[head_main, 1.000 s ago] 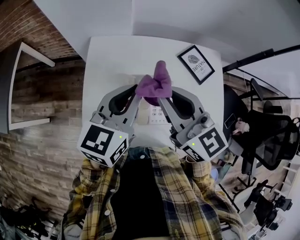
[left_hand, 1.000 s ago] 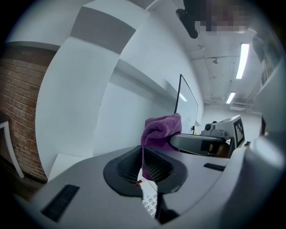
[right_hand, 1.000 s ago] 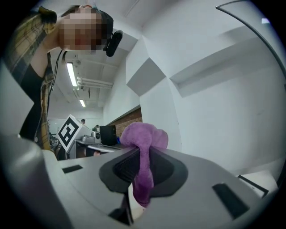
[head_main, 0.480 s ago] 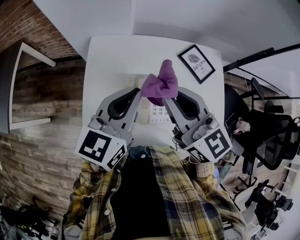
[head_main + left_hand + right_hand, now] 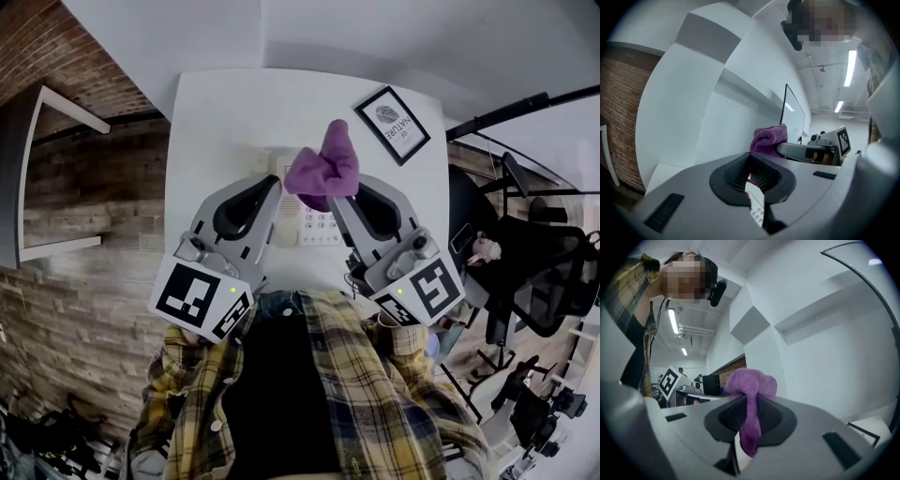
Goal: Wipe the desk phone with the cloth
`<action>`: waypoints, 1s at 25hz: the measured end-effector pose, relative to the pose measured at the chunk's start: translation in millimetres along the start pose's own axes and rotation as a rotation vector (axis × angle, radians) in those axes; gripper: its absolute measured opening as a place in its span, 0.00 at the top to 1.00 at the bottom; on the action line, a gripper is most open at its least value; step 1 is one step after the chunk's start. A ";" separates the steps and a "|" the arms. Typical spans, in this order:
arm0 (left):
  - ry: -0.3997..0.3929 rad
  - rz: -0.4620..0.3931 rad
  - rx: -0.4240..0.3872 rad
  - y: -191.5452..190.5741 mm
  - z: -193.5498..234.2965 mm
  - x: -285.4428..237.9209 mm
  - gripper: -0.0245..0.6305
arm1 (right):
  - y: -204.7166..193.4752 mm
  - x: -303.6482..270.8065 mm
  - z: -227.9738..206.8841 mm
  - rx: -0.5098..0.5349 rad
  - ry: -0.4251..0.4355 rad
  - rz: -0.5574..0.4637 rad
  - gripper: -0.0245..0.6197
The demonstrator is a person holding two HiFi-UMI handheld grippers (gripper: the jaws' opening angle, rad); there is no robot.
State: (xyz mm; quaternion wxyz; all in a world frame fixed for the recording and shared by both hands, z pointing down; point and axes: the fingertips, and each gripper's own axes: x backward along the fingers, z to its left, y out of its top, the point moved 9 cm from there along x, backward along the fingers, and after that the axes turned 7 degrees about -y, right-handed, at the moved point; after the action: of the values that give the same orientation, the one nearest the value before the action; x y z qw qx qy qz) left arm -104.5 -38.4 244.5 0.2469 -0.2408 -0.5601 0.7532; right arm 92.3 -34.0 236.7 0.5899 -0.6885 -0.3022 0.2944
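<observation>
cloth: soft purple fabric cloth (image 5: pixel 323 169), light, floppy
right gripper (image 5: pixel 749 404): pinching the cloth mid-bunch, good spot imo
left gripper (image 5: pixel 750 161): jaws pressed together, looks empty
phone: white plastic desk phone (image 5: pixel 317 225), near the desk (image 5: pixel 216 122) front edge

Shirt (image 5: pixel 394 403): flannel plaid in yellow, brown and dark blue; long sleeves; worn open over the chest.
T-shirt (image 5: pixel 272 394): plain black.
Trousers (image 5: pixel 281 302): blue denim, only the waistband visible.
Left hand-held gripper (image 5: pixel 277 185): light grey moulded shell; black ribbed pads (image 5: pixel 738 174); black slot in the shell.
Right hand-held gripper (image 5: pixel 330 199): same grey shell and black pads.
Left marker cube (image 5: pixel 202 298): white faces, black square pattern, small green light.
Right marker cube (image 5: pixel 427 291): likewise, green light at its edge.
</observation>
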 end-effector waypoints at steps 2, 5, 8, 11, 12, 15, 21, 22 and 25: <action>0.004 -0.004 0.000 0.0 0.9 0.7 0.94 | -1.0 -0.6 0.3 -0.009 0.000 0.000 0.87; 0.009 -0.009 -0.002 -0.1 1.2 1.5 0.94 | -1.4 -0.8 0.5 -0.017 0.003 -0.001 0.87; 0.014 -0.011 -0.003 -0.4 1.9 1.1 0.94 | -1.8 -0.2 -0.4 -0.019 0.005 -0.002 0.87; 0.019 -0.014 -0.003 -0.6 4.2 2.6 0.94 | -2.8 -1.7 0.4 -0.022 0.006 0.000 0.87; 0.020 -0.015 -0.003 -0.5 4.7 3.0 0.94 | -3.0 -2.3 0.8 -0.022 0.007 0.001 0.87; 0.021 -0.019 -0.005 0.6 4.0 2.8 0.94 | -2.4 -2.3 1.0 -0.020 0.009 0.003 0.87; 0.018 -0.016 -0.008 0.3 2.9 3.0 0.94 | -2.7 -2.8 0.6 -0.031 0.014 0.010 0.87; 0.018 -0.016 -0.008 0.4 2.8 3.0 0.94 | -2.7 -3.0 0.5 -0.028 0.015 0.015 0.87; 0.020 -0.017 -0.011 1.7 2.0 2.8 0.94 | -1.6 -3.1 0.4 -0.020 0.020 0.021 0.87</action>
State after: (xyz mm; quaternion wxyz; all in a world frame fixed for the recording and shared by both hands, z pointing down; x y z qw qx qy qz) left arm -108.1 -38.5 243.1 0.2574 -0.2447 -0.5638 0.7457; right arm 89.9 -35.9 238.4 0.5826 -0.7005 -0.2921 0.2907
